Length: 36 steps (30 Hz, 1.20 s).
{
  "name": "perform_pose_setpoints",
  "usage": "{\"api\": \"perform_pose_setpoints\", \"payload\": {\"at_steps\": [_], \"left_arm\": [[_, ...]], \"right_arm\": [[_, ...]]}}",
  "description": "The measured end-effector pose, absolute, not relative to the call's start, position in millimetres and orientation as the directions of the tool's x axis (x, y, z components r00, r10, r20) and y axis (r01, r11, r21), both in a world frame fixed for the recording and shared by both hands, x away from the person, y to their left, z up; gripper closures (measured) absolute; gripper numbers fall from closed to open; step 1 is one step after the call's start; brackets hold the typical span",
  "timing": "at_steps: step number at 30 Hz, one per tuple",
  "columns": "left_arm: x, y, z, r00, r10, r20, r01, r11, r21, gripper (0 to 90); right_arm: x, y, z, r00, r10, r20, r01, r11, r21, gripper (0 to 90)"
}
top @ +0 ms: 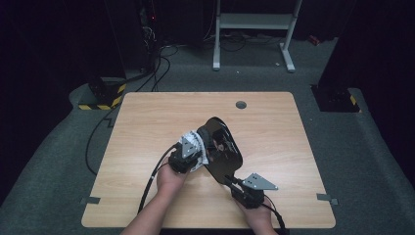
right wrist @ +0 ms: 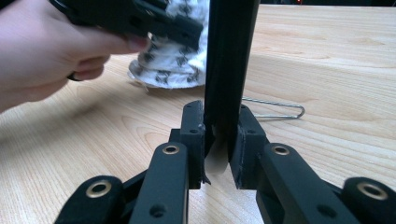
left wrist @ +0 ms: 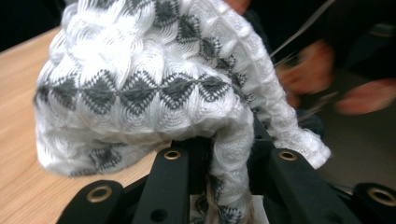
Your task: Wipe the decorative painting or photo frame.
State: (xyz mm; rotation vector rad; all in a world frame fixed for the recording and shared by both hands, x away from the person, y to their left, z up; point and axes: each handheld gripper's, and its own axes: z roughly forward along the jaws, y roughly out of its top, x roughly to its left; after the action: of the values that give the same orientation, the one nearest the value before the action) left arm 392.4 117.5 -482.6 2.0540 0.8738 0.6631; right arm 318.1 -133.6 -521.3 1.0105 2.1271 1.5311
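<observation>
Wood table mostly bare w/ a grey round grommet near far edge, well beyond both jaw sets. Off table: white metal frame on floor at back, black/yellow striped block w/ cables at far-left corner. In right gripper view a thin wire loop lies on the wood just past the jaw tips, to their right; can't tell if it's attached to the black part. Left gripper jaws are pinched on a white-and-grey knit cloth: 1 strip of it runs down between the 2 pads, the rest bunches over and beyond the tips, blocking most of what's ahead; blurred fingers show past it, to the right. Right gripper jaws are clamped on the thin lower end of a glossy black flat holder, which rises straight up from between the pads and runs away from the tips toward the cloth. In high view the cloth sits against the holder's left side, touching it, right at the left jaws' tips. From right jaws' side, cloth is beyond and left of the tips, partly hidden by the left hand and its gripper body. Holder blocks centre of that view.
</observation>
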Motion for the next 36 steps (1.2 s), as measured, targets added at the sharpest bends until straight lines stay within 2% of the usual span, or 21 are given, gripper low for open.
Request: {"api": "perform_pose_setpoints", "payload": {"at_steps": [10, 15, 27, 31, 36], "left_arm": [[352, 87, -466, 0.715, 0.659, 0.231, 0.204, -0.514, 0.833, 75.6], [365, 97, -473, 0.700, 0.687, 0.194, 0.243, -0.484, 0.841, 75.7], [413, 136, -509, 0.577, 0.812, 0.087, 0.439, -0.398, 0.806, 75.7], [403, 136, -507, 0.591, 0.803, 0.076, 0.430, -0.393, 0.813, 75.7], [377, 133, -499, 0.634, 0.769, 0.083, 0.366, -0.393, 0.844, 75.6]], "right_arm": [[318, -134, -521, -0.693, 0.708, 0.139, 0.355, 0.168, 0.919, 78.5], [318, -134, -521, -0.693, 0.708, 0.140, 0.356, 0.166, 0.920, 78.5], [318, -134, -521, -0.695, 0.706, 0.135, 0.352, 0.170, 0.921, 78.3], [318, -134, -521, -0.694, 0.707, 0.138, 0.354, 0.168, 0.920, 78.7], [318, -134, -521, -0.695, 0.706, 0.133, 0.351, 0.172, 0.920, 78.6]]}}
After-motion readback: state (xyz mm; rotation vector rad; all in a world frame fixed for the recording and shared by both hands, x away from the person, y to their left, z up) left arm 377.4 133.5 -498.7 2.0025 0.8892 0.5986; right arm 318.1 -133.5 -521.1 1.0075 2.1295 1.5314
